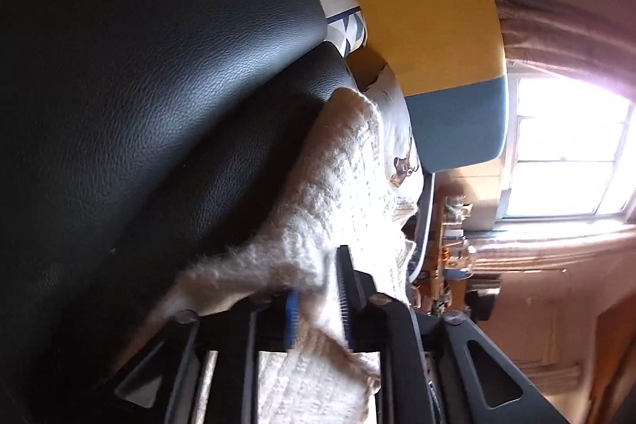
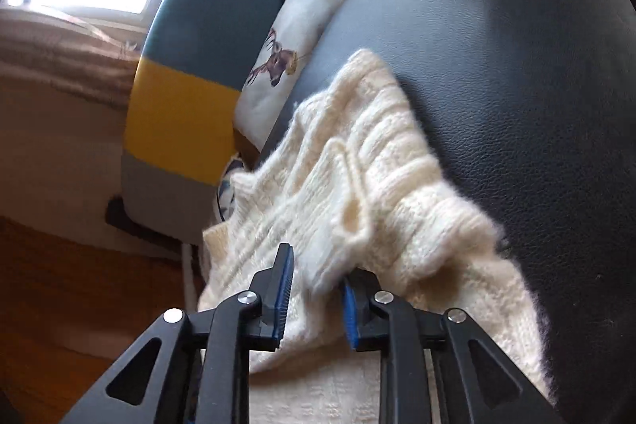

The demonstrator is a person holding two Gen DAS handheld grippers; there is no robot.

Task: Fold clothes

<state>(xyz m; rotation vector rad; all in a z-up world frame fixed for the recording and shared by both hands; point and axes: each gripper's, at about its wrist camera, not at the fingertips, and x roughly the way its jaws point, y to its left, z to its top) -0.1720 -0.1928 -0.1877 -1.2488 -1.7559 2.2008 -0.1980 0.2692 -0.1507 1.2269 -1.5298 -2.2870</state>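
Black fingers of each hand-held gripper filled the lower edge of both wrist views, blue pads facing inward. Left hand-held gripper point(image 1: 318, 308): jaws closed down on a bunch of the cream knit sweater point(image 1: 318, 193), wool squeezed between the pads and spilling out below them. Right hand-held gripper point(image 2: 314, 301): jaws likewise pinched on a thick fold of the same sweater point(image 2: 357, 161), though with a wider gap packed with knit.

Sweater location: draped against a black leather surface point(image 2: 497, 46), probably a sofa or chair seat; not a desk. It hung partly off that surface toward the wooden floor point(image 2: 59, 285), held at two points. Cable pattern and ribbed hem were visible in the right view.

Nearby: a white cushion with a deer print point(image 2: 286, 58) just beside the sweater's far edge, and a colour-block cushion point(image 2: 190, 74) in teal, yellow and grey beyond it. Bright window point(image 1: 568, 146) behind, washing out detail.

Risks, as judged:
- Loose, fuzzy knit could slip from the pads if pulled hard; the grips looked shallow, on bunched fabric and not on a clean edge.
- Bunched holds would likely give a crooked fold line.
- Slick leather offers little friction, so the free part might slide to the floor.
- Fibres could snag on the ridged pads.
- The deer cushion might be dragged along.

Containers: none seen in either view; nothing to report as held in one.
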